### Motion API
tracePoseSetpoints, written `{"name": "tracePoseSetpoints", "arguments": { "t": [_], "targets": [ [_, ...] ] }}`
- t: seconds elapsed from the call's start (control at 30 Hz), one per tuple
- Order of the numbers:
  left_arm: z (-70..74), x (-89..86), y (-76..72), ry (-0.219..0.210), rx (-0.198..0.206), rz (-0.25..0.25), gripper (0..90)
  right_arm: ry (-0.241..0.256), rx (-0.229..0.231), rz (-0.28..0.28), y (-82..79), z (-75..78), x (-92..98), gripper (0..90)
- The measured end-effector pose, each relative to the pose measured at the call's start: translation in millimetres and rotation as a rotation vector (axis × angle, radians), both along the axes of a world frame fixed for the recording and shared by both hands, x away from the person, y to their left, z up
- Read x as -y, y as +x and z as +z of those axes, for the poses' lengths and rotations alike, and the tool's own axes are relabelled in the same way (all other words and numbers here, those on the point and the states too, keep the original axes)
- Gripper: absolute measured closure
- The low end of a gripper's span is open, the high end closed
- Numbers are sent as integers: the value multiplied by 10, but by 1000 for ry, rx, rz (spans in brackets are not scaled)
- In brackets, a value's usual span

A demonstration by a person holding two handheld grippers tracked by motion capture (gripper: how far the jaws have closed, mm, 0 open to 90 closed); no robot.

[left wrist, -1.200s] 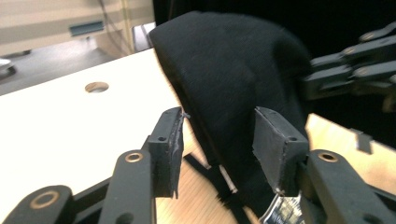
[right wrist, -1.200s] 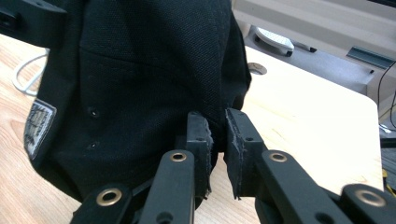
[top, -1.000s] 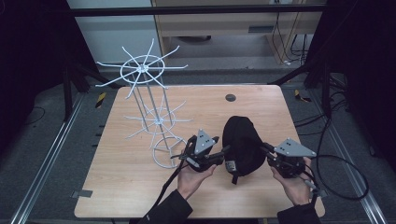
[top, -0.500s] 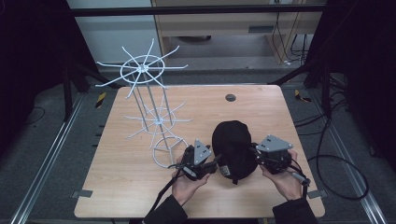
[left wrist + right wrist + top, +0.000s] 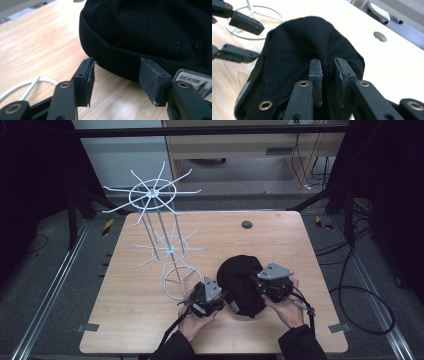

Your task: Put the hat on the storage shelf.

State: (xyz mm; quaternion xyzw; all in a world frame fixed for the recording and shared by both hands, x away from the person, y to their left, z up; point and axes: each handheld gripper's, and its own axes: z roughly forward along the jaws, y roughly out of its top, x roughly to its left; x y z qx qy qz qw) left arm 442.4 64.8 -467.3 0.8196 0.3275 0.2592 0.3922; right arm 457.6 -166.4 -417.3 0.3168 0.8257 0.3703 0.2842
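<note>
A black cap (image 5: 242, 280) lies on the wooden table (image 5: 150, 320), near its front edge. My right gripper (image 5: 260, 285) comes in from the cap's right and is shut on a fold of the crown fabric (image 5: 294, 45), pinched between its jaws (image 5: 327, 67). My left gripper (image 5: 222, 295) sits at the cap's left, open. Its jaws (image 5: 116, 72) stand apart just in front of the cap's lower band (image 5: 150, 30), beside a small "DENIM" label (image 5: 193, 81). The left gripper (image 5: 260, 41) also appears open at the cap's far side in the right gripper view.
A tall white wire rack (image 5: 160, 220) with spoked tiers stands left of the cap, its ring base (image 5: 177, 280) close to my left hand. A round cable hole (image 5: 246, 224) sits at the table's back middle. Dark frames and cables surround the table.
The right gripper has moved left onto the cap and closed on its fabric. The cap has shifted slightly left. The left gripper has drawn a little nearer the front edge.
</note>
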Motion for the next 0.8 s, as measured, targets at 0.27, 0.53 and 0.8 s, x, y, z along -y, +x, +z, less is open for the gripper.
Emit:
{"name": "tracePoseSetpoints", "arguments": {
  "t": [0.27,0.53,0.8],
  "targets": [
    [-45,-187,4,-31,-63,-1,433,3,-19,6,96,-128,-132,727],
    [95,-368,-70,-87,-61,-6,399,176,7,-3,-17,98,105,623],
    [210,-716,-335,-116,-33,-30,364,248,3,-57,-105,205,422,517]
  ]
}}
